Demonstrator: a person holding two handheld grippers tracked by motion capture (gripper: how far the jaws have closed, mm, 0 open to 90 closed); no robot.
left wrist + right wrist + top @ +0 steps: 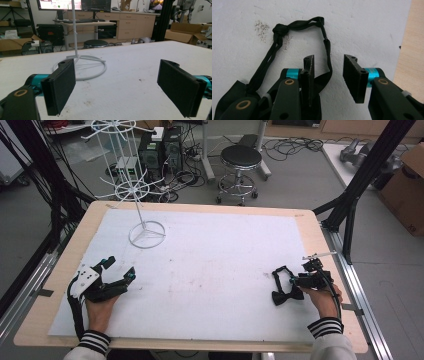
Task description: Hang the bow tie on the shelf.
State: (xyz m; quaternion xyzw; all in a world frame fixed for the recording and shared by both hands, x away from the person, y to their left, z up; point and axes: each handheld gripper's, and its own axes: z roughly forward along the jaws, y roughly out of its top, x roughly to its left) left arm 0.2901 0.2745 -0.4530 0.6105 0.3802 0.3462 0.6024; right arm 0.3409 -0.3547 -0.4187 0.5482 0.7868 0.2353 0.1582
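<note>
The bench (200,212) carries a white rack (146,234) at eleven o'clock, nothing hung on it. At four o'clock lies the black bow tie (286,294), not yet lifted. The right hand-held gripper (328,72) straddles its strap, half-open, pads not pinching. The left hand-held gripper (116,85) gapes wide, empty.

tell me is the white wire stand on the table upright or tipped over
Upright. The white wire stand rests with its ring base flat on the table's white cover, its pole rising straight, clear of the left gripper.
</note>
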